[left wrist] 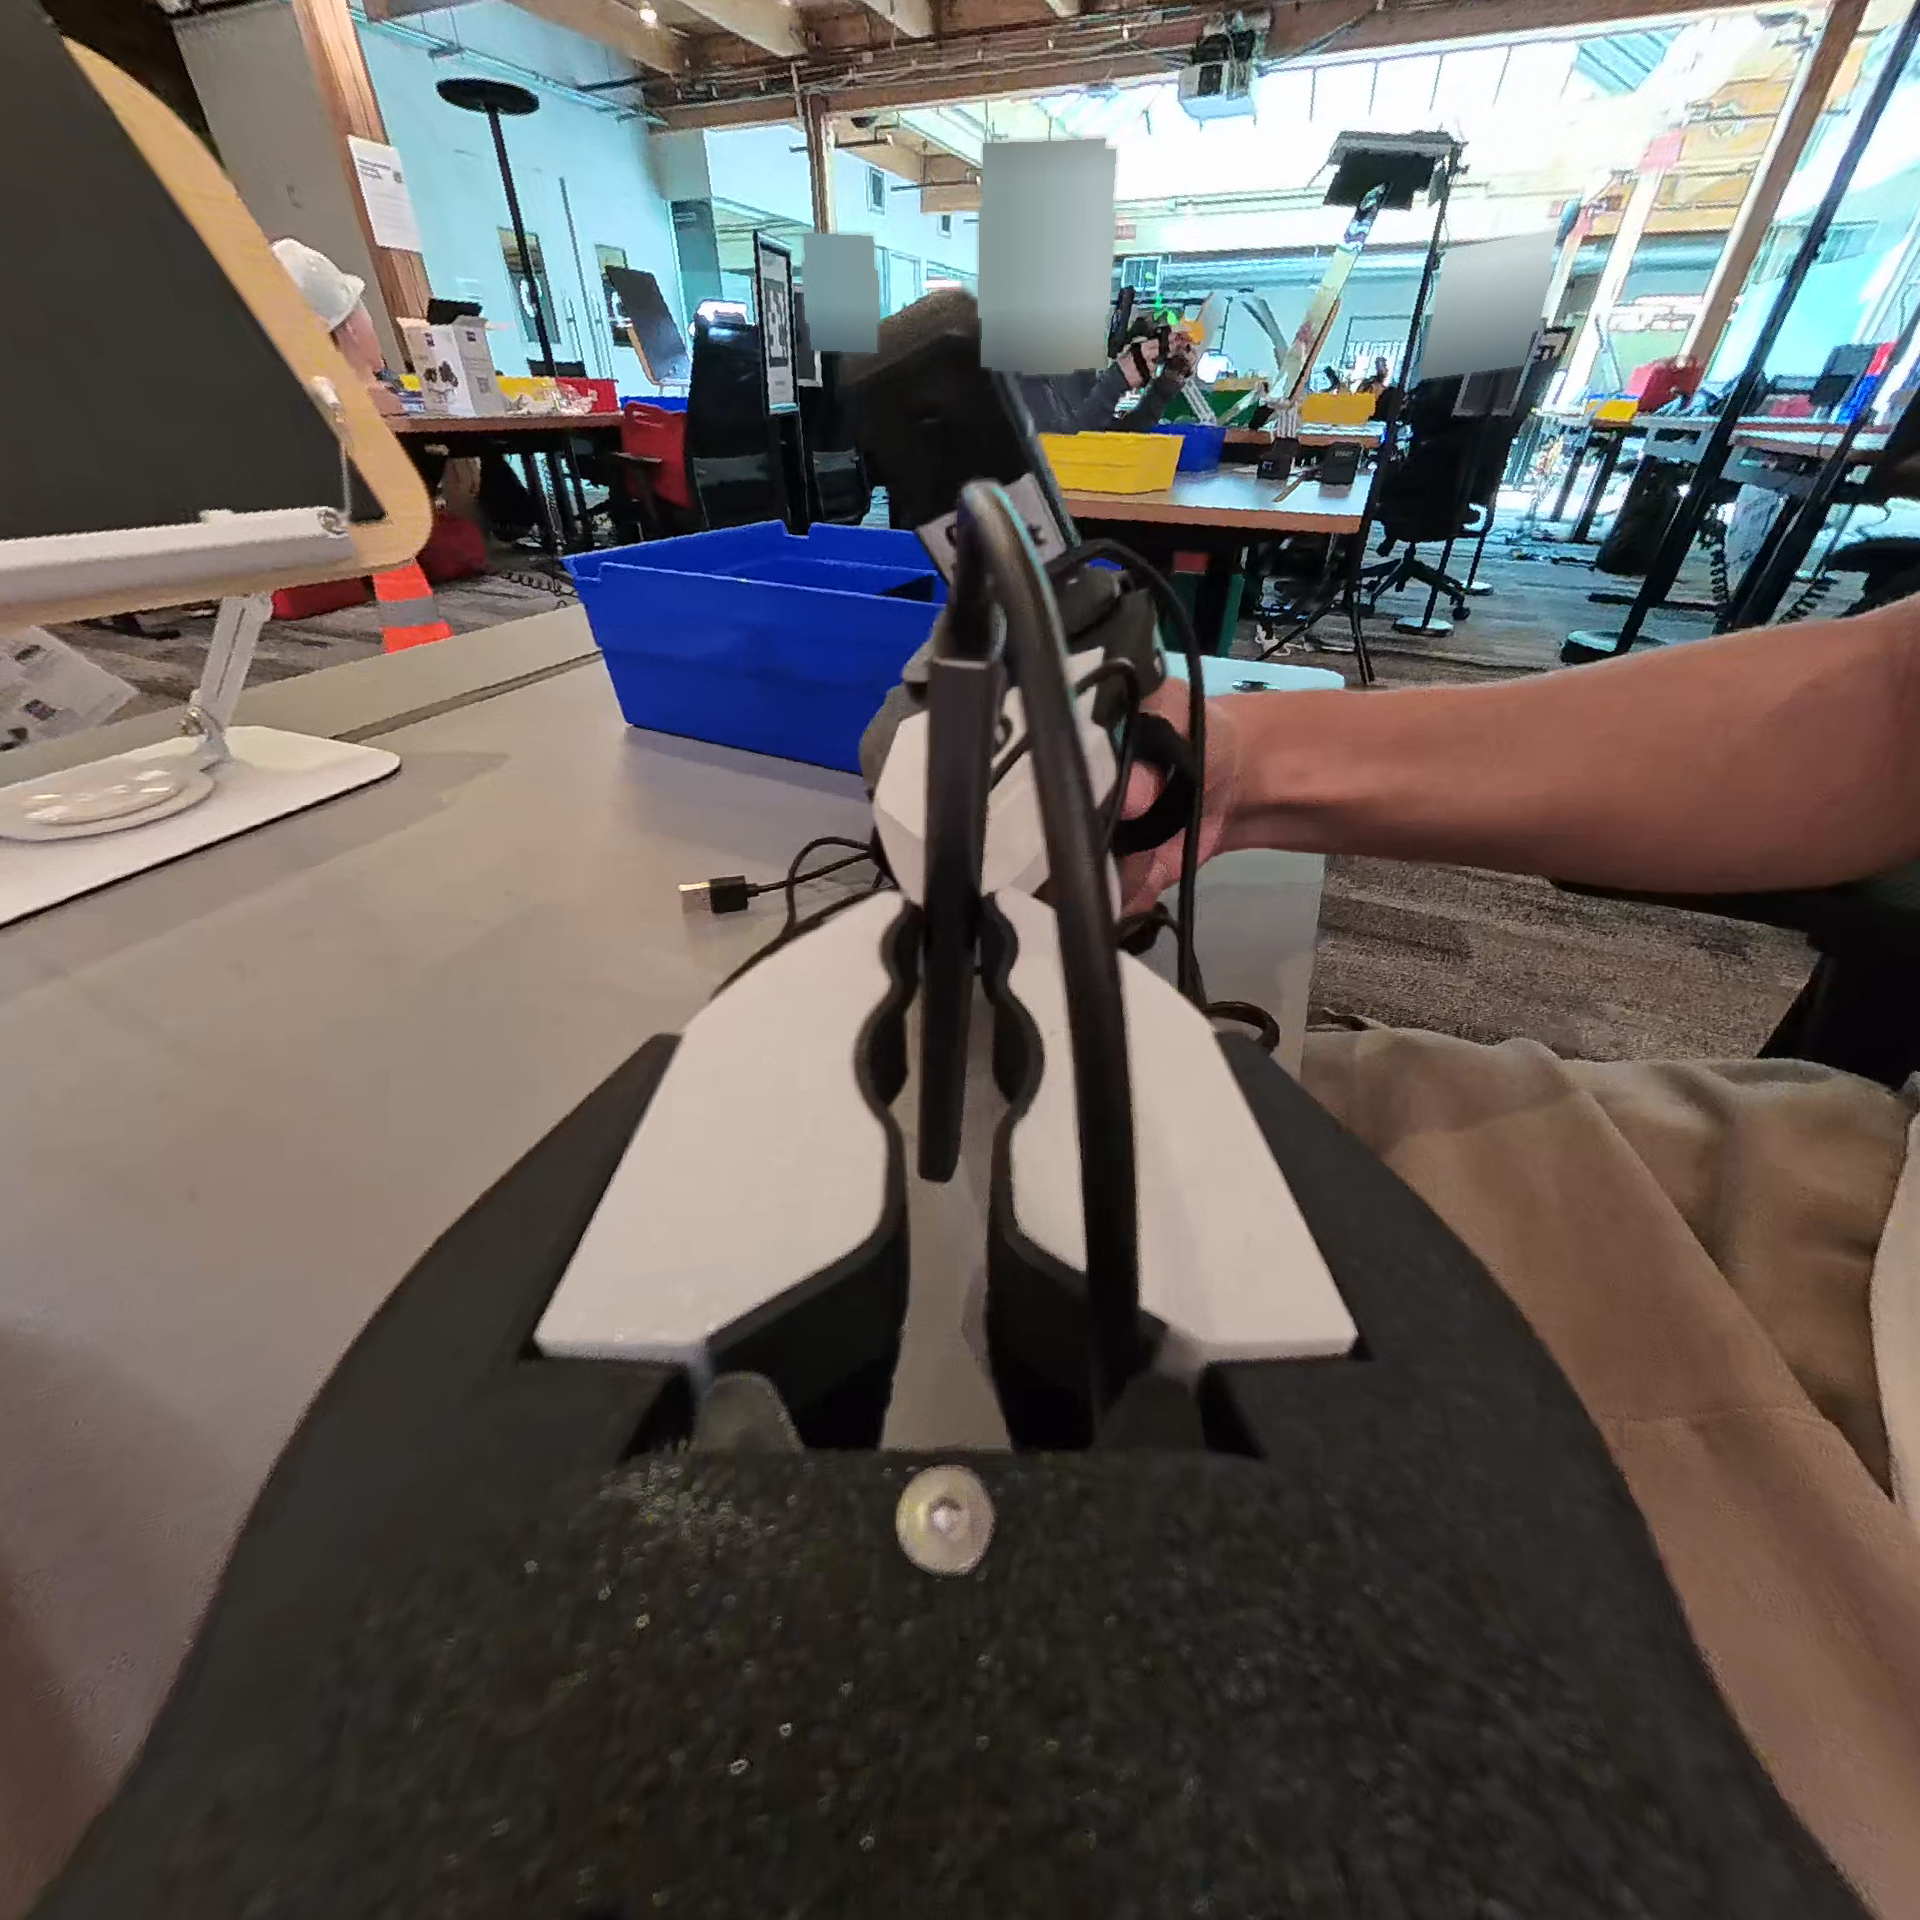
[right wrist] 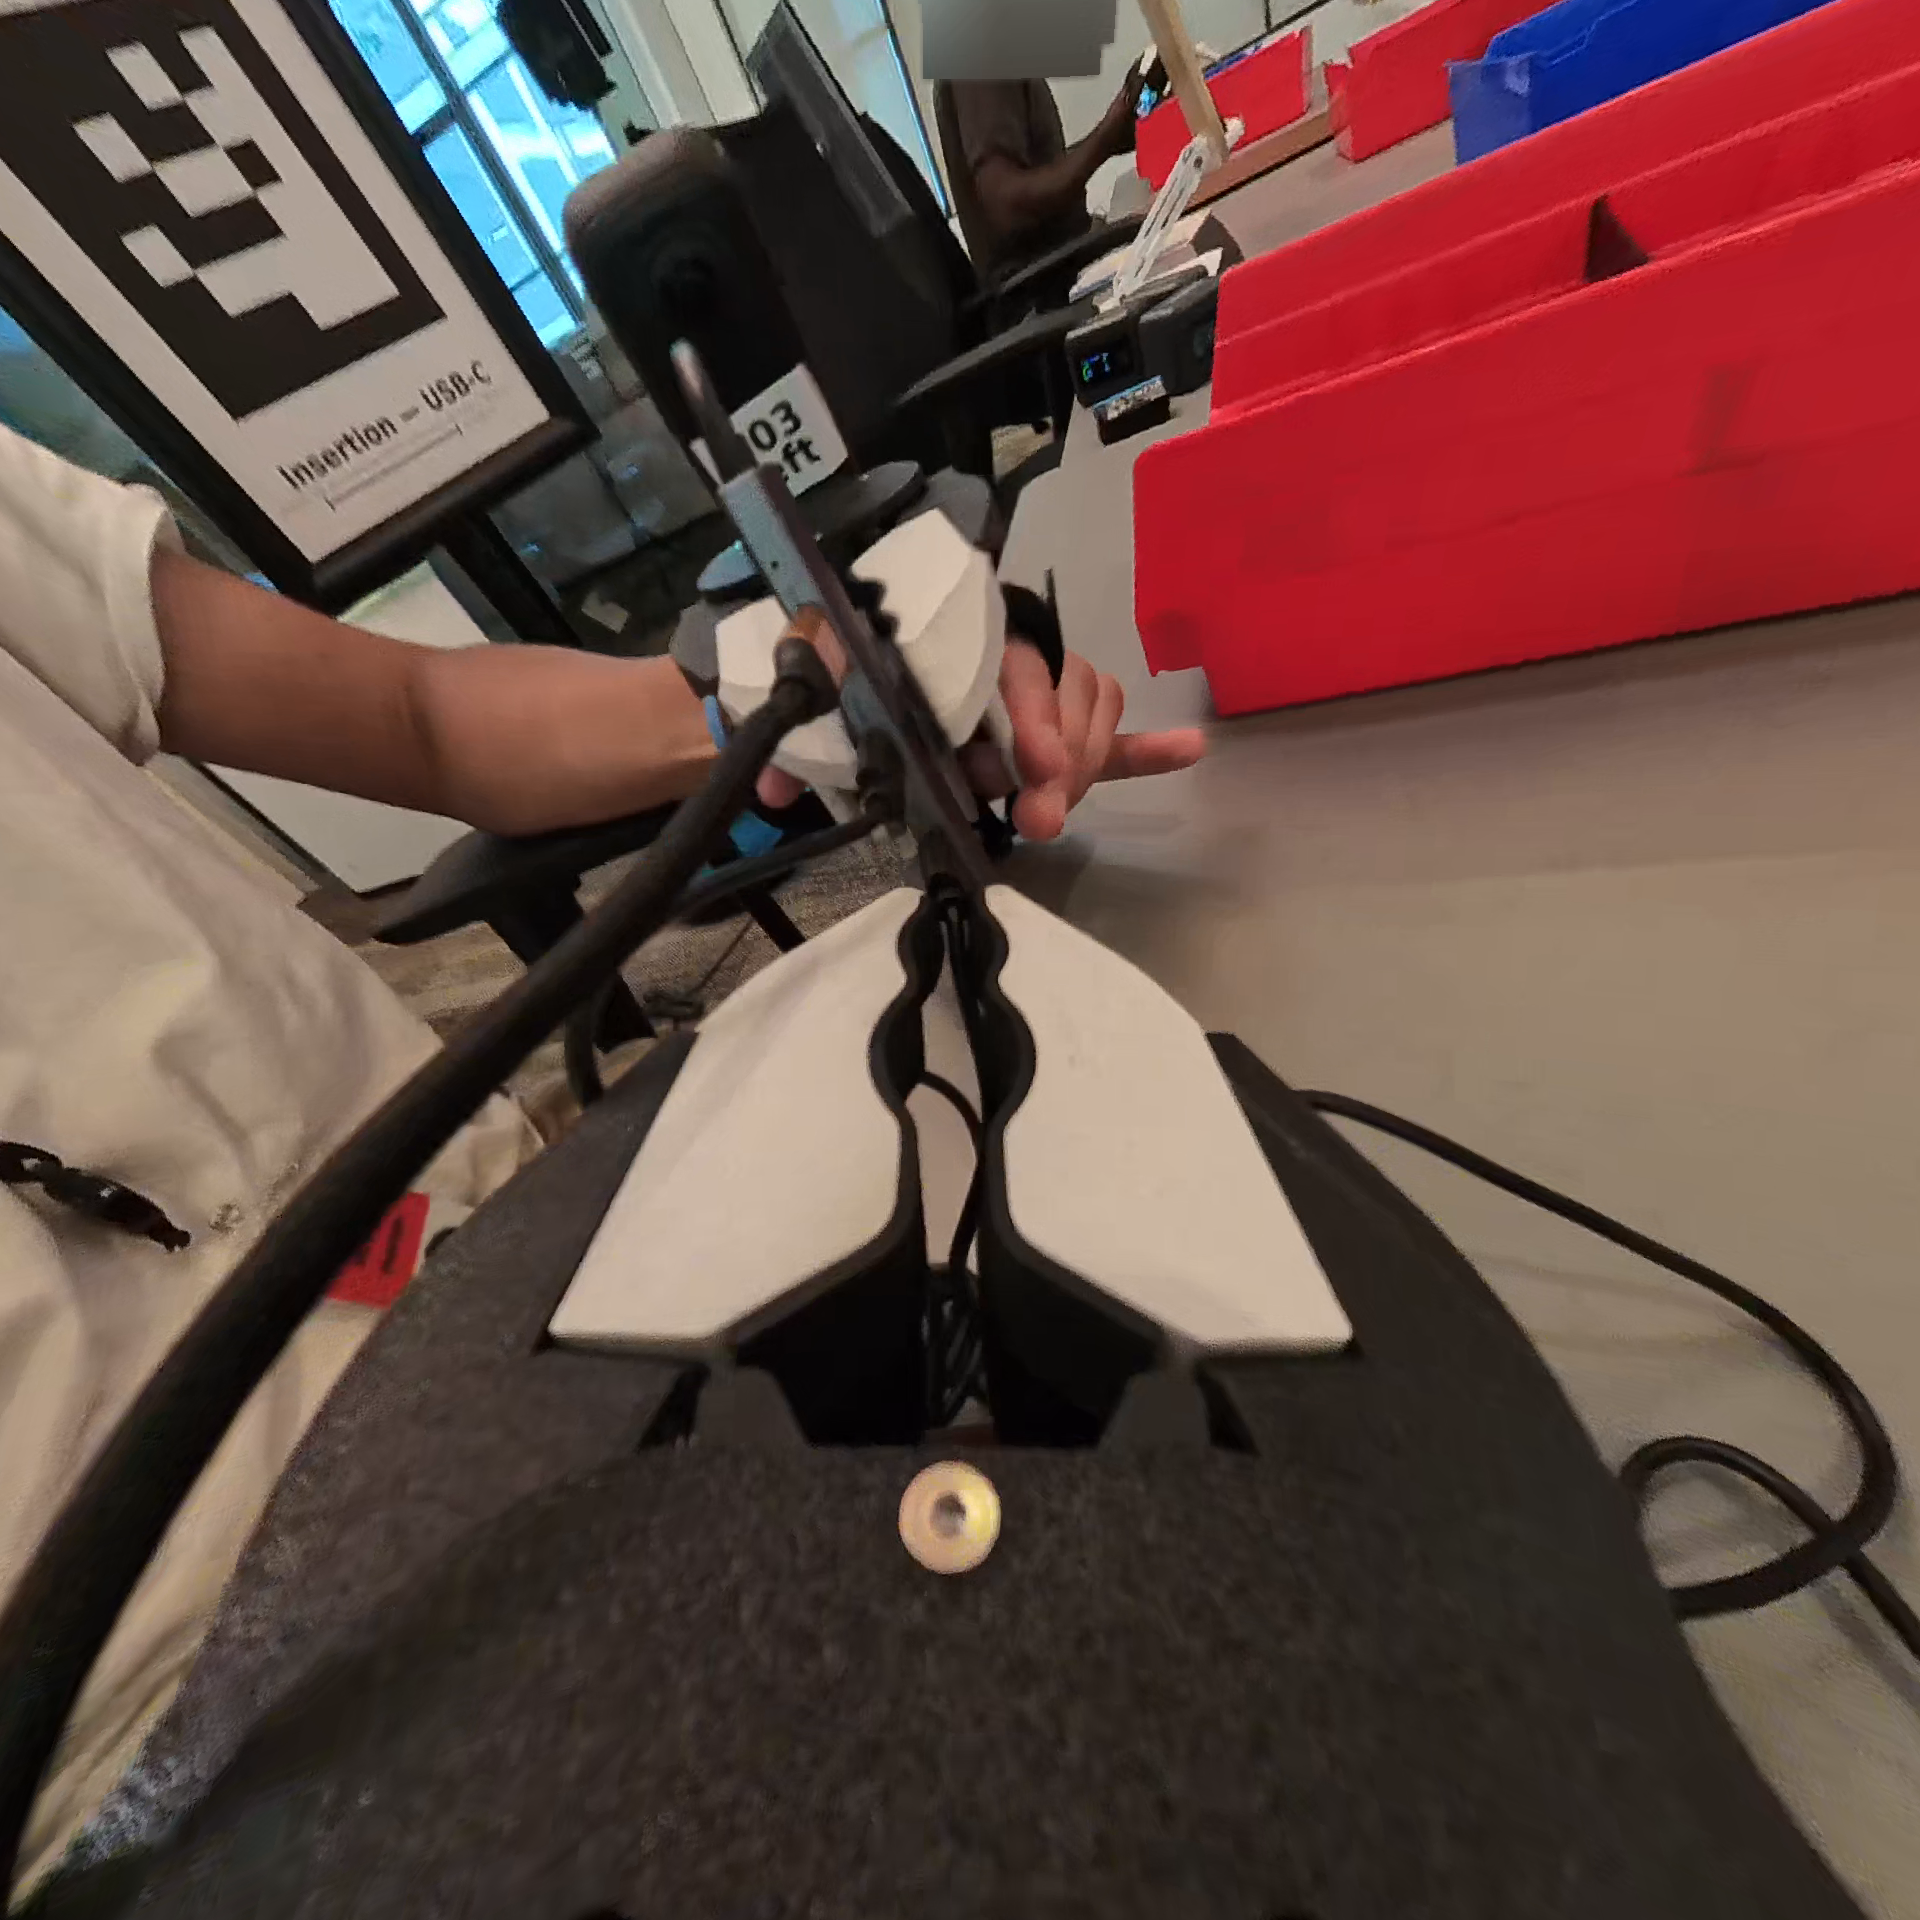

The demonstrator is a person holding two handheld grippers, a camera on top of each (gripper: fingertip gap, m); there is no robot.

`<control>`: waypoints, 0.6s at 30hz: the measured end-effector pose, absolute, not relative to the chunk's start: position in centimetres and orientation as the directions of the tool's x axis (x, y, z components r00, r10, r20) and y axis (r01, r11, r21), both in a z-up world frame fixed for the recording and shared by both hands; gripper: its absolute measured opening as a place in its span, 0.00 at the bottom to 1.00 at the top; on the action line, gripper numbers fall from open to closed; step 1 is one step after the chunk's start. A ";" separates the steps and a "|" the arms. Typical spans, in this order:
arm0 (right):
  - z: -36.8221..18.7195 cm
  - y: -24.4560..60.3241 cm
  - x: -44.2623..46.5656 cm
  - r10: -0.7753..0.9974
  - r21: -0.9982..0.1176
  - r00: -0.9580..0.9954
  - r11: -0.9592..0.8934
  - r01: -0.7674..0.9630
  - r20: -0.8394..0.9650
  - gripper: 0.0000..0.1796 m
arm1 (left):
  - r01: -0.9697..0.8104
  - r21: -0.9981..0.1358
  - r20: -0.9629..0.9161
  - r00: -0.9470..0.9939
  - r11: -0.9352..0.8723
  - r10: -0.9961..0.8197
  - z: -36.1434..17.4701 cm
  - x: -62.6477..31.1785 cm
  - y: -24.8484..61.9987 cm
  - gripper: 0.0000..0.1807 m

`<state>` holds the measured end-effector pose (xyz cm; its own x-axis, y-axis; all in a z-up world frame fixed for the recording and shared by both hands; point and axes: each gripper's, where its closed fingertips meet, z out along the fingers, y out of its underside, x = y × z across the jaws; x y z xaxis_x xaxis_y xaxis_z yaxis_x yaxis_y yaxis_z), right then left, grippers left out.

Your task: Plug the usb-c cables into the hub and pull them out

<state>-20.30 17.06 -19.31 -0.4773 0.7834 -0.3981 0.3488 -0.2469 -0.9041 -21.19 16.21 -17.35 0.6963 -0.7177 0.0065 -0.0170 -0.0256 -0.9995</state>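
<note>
**Grey hub clamped upright, cable end pinched beside it**

Grey and slim, the hub (left wrist: 951, 790) was seen only edge-on in both views, so its ports could not be made out. The left gripper (left wrist: 951, 930) was clenched on the hub's lower part, with the hub's long axis standing nearly upright between the white fingers (left wrist: 769, 1122) and its top end pointing up and away from the camera. In the right wrist view the hub (right wrist: 774, 530) leaned, its top tipped to the left.

A thick black cable (left wrist: 1081, 935) rose from the hub's top end, arched over and dropped beside it into the gripper body. Its far end was cut off.

Behind the hub, the right gripper (right wrist: 951, 914) was pinched on a thin usb-c cable (right wrist: 971, 1164) that ran back between its fingers. The plug at the tips, just below the hub, was blurred and hard to tell, as was whether it sat in a port.

Beyond the hub stood a blue bin (left wrist: 727, 665), its inside largely hidden by its wall. To the right of the hub, the red bins (right wrist: 1455, 499) showed only walls and dividers, not contents. A loose USB plug (left wrist: 717, 894) lay on the grey table (left wrist: 364, 1039) left of the hub.
</note>
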 end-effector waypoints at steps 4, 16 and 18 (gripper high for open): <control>-19.3 16.9 -20.5 0.764 -0.894 -0.479 -0.289 0.343 -0.432 0.02 | -0.046 -0.999 -0.031 0.707 -0.002 -0.707 -17.4 -21.2 16.2 0.05; -18.0 17.3 -20.9 0.800 -0.919 -0.458 -0.297 0.258 -0.387 0.03 | 0.204 -0.971 0.232 0.653 -0.128 -0.721 -16.4 -21.6 17.1 0.05; -17.7 17.6 -20.9 0.807 -0.921 -0.449 -0.302 0.245 -0.384 0.02 | 0.217 -0.969 0.233 0.659 -0.116 -0.715 -16.2 -21.6 17.3 0.05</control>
